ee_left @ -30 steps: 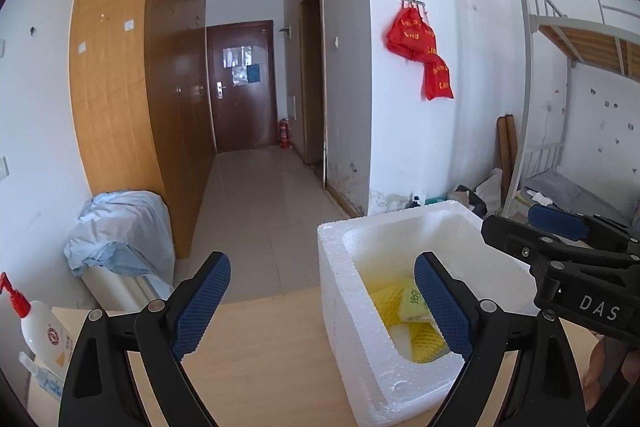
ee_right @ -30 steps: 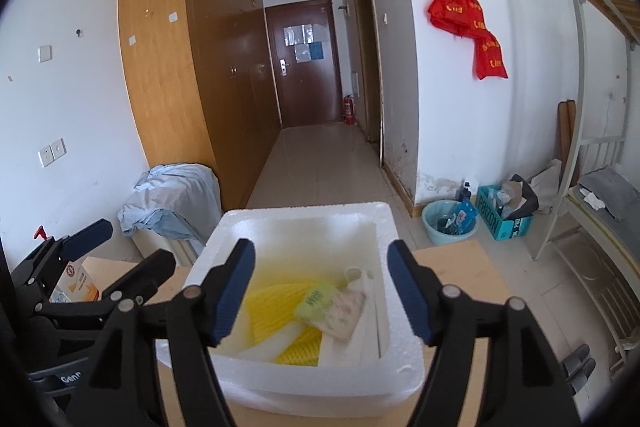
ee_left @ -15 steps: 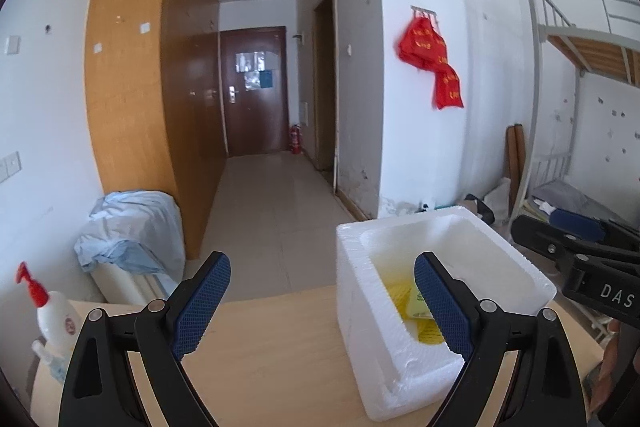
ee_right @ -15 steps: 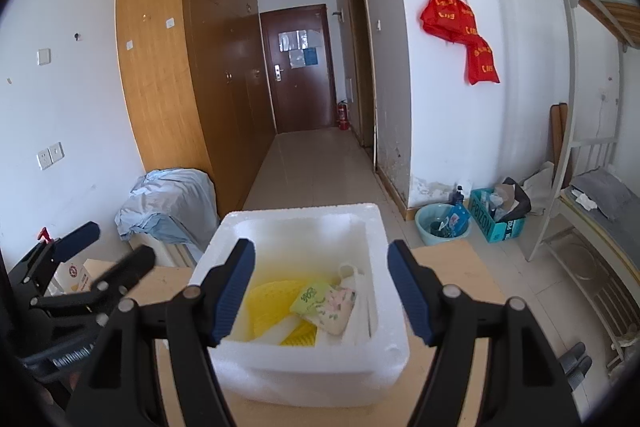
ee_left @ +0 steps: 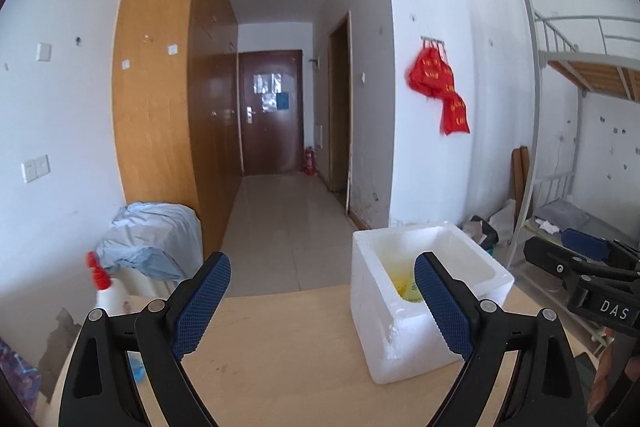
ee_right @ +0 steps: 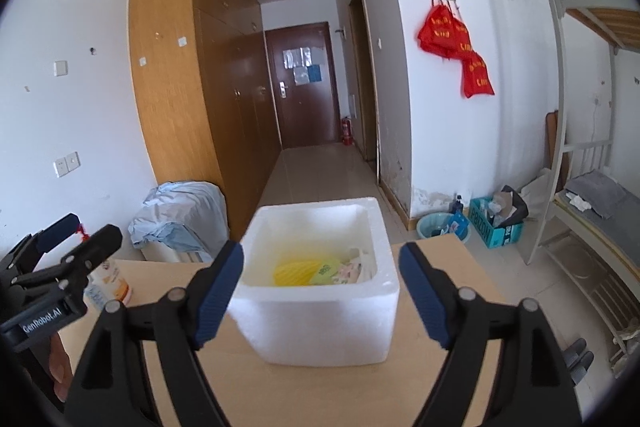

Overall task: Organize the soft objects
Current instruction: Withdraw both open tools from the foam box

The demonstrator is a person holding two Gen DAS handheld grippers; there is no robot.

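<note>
A white foam box (ee_right: 320,323) stands on the wooden table (ee_right: 476,267); it also shows in the left wrist view (ee_left: 400,339). Inside lie yellow soft items (ee_right: 298,271) and a pale printed pouch (ee_right: 352,269); a bit of yellow shows in the left wrist view (ee_left: 404,285). My left gripper (ee_left: 322,303) is open and empty, left of the box. My right gripper (ee_right: 322,295) is open and empty, in front of the box and back from it. Each gripper shows at the edge of the other's view.
A white bottle with a red nozzle (ee_left: 110,291) stands at the table's left edge. A pile of blue cloth (ee_left: 152,239) lies beyond it. A teal basin (ee_right: 442,227) and crate (ee_right: 494,227) sit on the floor; a bunk bed (ee_right: 592,195) stands right.
Both grippers have pulled back and up from the foam box, which now looks smaller and farther. Both stay open and empty.
</note>
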